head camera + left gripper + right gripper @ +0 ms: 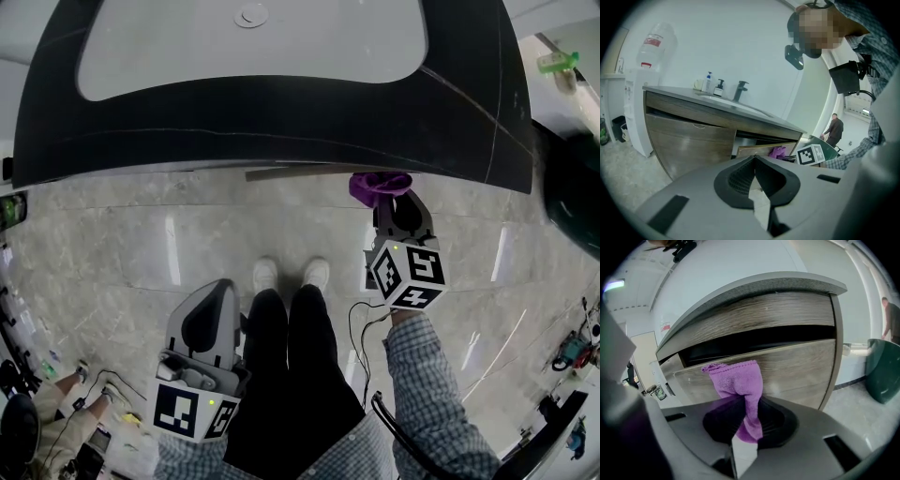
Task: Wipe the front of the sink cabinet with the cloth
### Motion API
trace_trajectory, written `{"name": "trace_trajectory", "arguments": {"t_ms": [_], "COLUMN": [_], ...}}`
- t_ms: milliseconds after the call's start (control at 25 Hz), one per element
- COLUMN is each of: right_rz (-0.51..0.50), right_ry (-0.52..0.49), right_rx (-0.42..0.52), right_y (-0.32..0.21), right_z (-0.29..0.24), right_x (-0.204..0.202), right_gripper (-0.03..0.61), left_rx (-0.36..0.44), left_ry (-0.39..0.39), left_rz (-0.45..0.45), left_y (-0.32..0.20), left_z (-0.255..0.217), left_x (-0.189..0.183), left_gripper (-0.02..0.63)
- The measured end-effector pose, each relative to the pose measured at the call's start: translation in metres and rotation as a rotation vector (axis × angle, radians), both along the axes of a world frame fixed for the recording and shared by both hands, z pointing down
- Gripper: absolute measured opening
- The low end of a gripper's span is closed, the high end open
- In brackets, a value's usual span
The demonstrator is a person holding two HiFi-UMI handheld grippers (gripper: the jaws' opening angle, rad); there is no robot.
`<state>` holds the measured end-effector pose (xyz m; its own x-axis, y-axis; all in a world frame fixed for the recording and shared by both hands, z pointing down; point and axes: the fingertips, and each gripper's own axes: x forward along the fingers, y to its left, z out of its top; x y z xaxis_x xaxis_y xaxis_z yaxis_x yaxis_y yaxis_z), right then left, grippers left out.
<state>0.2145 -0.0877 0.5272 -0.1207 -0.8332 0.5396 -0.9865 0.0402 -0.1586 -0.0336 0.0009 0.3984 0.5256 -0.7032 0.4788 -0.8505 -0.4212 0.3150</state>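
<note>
In the head view, our right gripper [386,199] holds the purple cloth [378,186] just under the sink cabinet's [281,122] front edge, and our left gripper [217,298] hangs well apart from it. In the left gripper view, its jaws are pressed together with nothing between them. In the right gripper view, the jaws pinch the cloth in front of the wooden drawer front [797,366].

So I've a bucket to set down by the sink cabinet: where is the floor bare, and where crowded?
Bare tiles lie between the countertop and the left tool, and again right of the right tool with its cloth, up to the green bin. Crowded: the person's shoes in the middle, clutter along the left edge.
</note>
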Motion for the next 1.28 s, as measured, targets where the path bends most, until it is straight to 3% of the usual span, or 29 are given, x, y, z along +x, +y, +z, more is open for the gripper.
{"name": "trace_trajectory", "arguments": {"t_ms": [240, 800, 1280], "right_rz": [-0.064, -0.324, -0.355], "right_ry": [-0.006, 0.019, 0.012], "right_rx": [0.015, 0.077, 0.048], "right_y": [-0.001, -0.005, -0.009], "right_z": [-0.005, -0.007, 0.033], "right_x": [-0.044, -0.155, -0.182], "right_gripper": [0.074, 0.075, 0.075], "left_rx": [0.009, -0.003, -0.022], "left_ry": [0.008, 0.004, -0.003], "left_rz": [-0.019, -0.058, -0.068], "left_y": [0.002, 0.014, 0.014], "left_z": [-0.002, 0.009, 0.028], "left_x": [-0.020, -0.057, -0.070], "left_gripper": [0.011, 0.011, 0.011]}}
